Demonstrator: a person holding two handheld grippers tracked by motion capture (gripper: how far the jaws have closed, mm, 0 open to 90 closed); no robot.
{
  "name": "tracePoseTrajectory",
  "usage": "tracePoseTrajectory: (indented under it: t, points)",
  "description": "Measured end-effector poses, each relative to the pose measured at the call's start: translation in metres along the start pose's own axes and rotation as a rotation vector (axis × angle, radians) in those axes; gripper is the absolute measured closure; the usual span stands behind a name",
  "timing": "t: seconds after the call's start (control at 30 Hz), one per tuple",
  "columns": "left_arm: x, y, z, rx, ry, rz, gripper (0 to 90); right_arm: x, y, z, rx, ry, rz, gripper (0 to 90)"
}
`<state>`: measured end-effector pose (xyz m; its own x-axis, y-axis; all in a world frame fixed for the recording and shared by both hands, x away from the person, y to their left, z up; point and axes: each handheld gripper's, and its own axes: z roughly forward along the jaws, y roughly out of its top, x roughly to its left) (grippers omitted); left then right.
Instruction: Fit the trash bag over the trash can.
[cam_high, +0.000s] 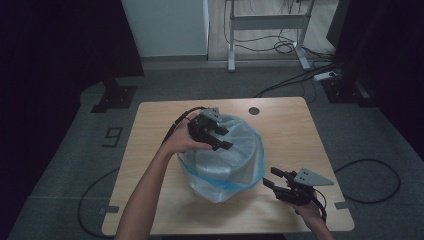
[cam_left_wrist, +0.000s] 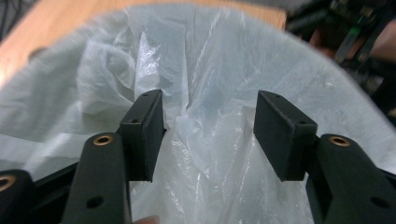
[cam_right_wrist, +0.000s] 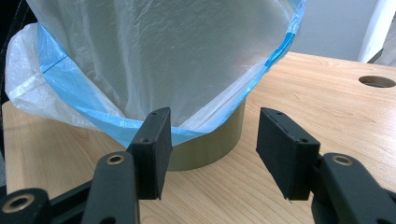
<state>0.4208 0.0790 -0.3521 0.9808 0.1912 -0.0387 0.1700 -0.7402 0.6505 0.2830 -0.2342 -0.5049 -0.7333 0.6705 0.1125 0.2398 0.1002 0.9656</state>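
One painted 9 (cam_high: 114, 136) marks the floor; both grippers, left (cam_high: 220, 138) and right (cam_high: 276, 180), have jaws apart, holding nothing, by the bag (cam_high: 235, 160)

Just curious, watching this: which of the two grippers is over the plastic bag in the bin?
The left gripper, reaching over the white plastic bag with jaws open. The right gripper waits beside the bin, on the table.
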Motion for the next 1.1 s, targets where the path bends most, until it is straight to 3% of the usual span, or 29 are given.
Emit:
tracePoseTrajectory:
  t: [0.07,0.43,0.57,0.67,0.73,0.8,0.9,1.1]
  points:
    - [-0.001,0.001,0.002,0.02,0.002,0.005,43.9,0.0,0.0,0.0,0.002,0.0,0.0,44.2]
    - [-0.007,0.011,0.024,0.24,0.049,0.035,43.2,0.002,0.0,0.002,0.012,0.006,-0.007,44.2]
    - [-0.008,0.012,0.027,0.269,0.068,0.04,40.9,0.001,-0.001,0.002,0.017,0.007,-0.007,44.2]
    - [-0.008,0.012,0.024,0.239,0.073,0.042,38.8,0.001,-0.001,0.002,0.02,0.007,-0.009,44.1]
    - [-0.009,0.011,0.013,0.158,0.076,0.04,38.1,0.001,-0.001,0.002,0.024,0.004,-0.007,44.0]
    - [-0.009,0.01,0.007,0.132,0.073,0.04,38.3,0.001,-0.002,0.002,0.025,0.004,-0.007,44.0]
    - [-0.009,0.005,-0.013,0.056,0.067,0.025,39.1,0.001,-0.002,0.002,0.023,0.002,-0.006,44.0]
    - [-0.01,-0.007,-0.027,0.058,0.066,0.008,41.4,0.002,-0.002,0.003,0.027,0.001,-0.007,44.0]
